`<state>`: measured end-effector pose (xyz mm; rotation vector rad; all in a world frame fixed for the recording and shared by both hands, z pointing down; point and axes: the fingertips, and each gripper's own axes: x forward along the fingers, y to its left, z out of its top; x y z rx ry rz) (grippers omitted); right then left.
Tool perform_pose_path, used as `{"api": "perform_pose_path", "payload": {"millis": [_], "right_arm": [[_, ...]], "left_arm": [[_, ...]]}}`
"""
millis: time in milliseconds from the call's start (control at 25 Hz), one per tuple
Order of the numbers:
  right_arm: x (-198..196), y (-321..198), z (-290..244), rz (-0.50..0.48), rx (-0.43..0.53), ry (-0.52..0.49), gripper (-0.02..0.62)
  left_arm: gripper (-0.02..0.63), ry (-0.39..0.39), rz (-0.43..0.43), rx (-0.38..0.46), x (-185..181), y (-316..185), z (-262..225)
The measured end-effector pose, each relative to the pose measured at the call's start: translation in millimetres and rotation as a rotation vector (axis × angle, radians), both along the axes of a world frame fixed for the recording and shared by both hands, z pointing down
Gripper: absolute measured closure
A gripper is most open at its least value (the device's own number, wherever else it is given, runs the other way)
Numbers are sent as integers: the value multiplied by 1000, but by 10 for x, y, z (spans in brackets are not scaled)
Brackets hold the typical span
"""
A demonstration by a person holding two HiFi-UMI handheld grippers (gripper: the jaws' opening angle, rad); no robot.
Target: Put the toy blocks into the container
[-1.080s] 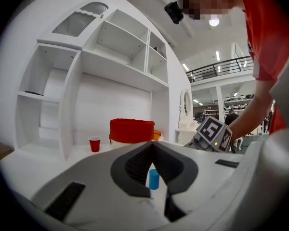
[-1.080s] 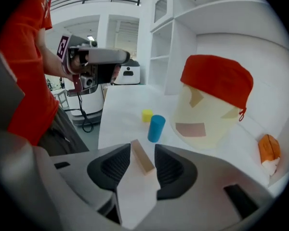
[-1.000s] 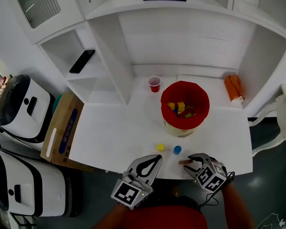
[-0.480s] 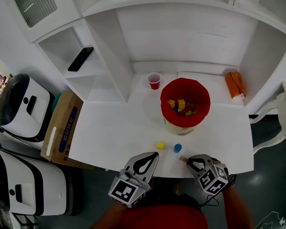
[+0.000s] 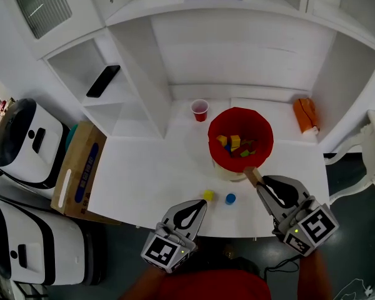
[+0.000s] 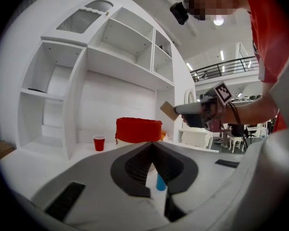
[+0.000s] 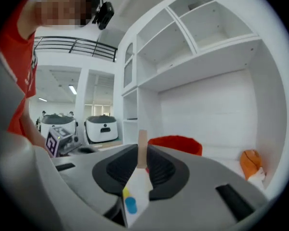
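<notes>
Right gripper is holding a tan block just beside the bucket.
Its jaws are clamping the block; left gripper is hanging closed, empty.

The table holds one red container; several blocks sit inside it, too jumbled to count; two more lie loose, one yellow block and one blue block; one tan block; one red cup; one orange object; one black phone; one cardboard box; two white machines.
</notes>
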<state>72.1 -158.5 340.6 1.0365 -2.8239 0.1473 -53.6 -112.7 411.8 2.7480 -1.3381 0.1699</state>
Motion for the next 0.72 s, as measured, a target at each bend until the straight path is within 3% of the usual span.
{"api": "perform_pose_path", "payload": {"millis": [200,400,640,720], "right_arm": [[-24,-612,-340,97,56,-25,508],[-87,-1058,-224,169,-21,-43,489],[-162,-978,-318,147,-5,-73,477],[-154,-865,-373,140,10,-94,479]], "left_arm": [[595,-2,-4,-1,-26,-80,-40],[595,-21,13,-42,-45,-185,1],[586,-92,74,-75,-40,-294,181],[534,-139,96,-116,-30,-322,312]]}}
